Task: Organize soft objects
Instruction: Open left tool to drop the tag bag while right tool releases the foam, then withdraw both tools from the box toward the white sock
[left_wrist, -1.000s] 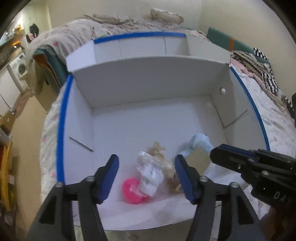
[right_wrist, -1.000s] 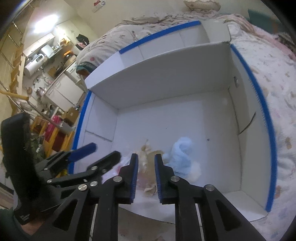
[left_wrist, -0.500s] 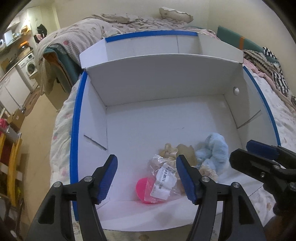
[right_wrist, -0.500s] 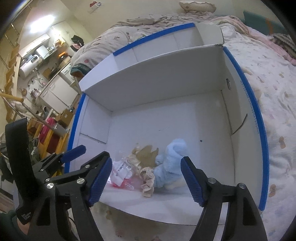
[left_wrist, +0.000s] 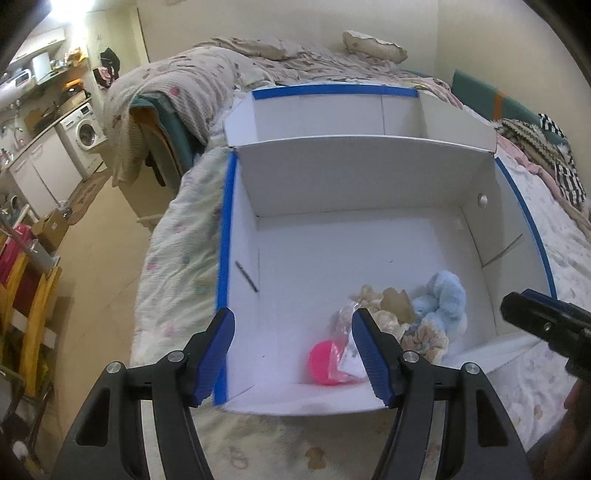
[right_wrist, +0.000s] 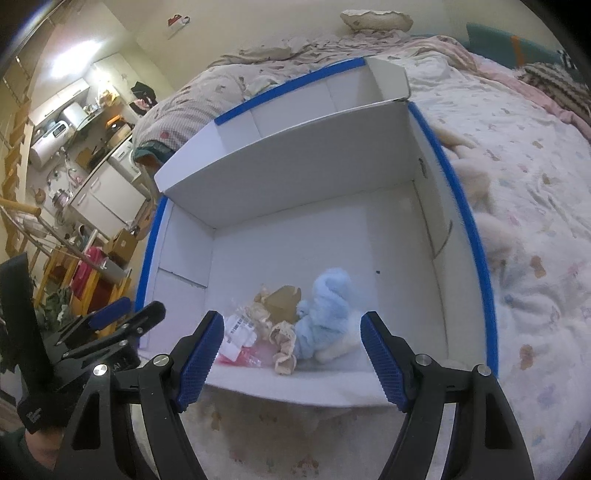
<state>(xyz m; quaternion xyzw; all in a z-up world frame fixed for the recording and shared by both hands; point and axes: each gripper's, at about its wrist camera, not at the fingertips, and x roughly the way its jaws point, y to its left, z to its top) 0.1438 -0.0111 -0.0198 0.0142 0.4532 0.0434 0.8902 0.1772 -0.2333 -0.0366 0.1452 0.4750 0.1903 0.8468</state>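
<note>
A white box with blue-taped rims (left_wrist: 332, 240) (right_wrist: 295, 240) lies open on the bed. In its near right corner lie a light blue plush toy (left_wrist: 441, 299) (right_wrist: 327, 306), beige frilly scrunchies (left_wrist: 424, 332) (right_wrist: 282, 338), a brown piece (left_wrist: 397, 301) (right_wrist: 282, 302), a clear bag with a white label (left_wrist: 349, 350) (right_wrist: 238, 330) and a pink round object (left_wrist: 325, 358). My left gripper (left_wrist: 293, 354) is open and empty, above the box's near left part. My right gripper (right_wrist: 291, 354) is open and empty, above the box's near rim.
Cream plush things (right_wrist: 480, 199) lie blurred on the floral bedspread (right_wrist: 535, 258) right of the box. Pillows and blankets (left_wrist: 295, 55) are heaped behind it. To the left the floor drops away, with a washing machine (left_wrist: 86, 133) and yellow furniture (left_wrist: 26, 314).
My right gripper opened from nearly shut and let the blue plush and scrunchies drop into the box. Both grippers then drew back from the box; the left also moved left.
</note>
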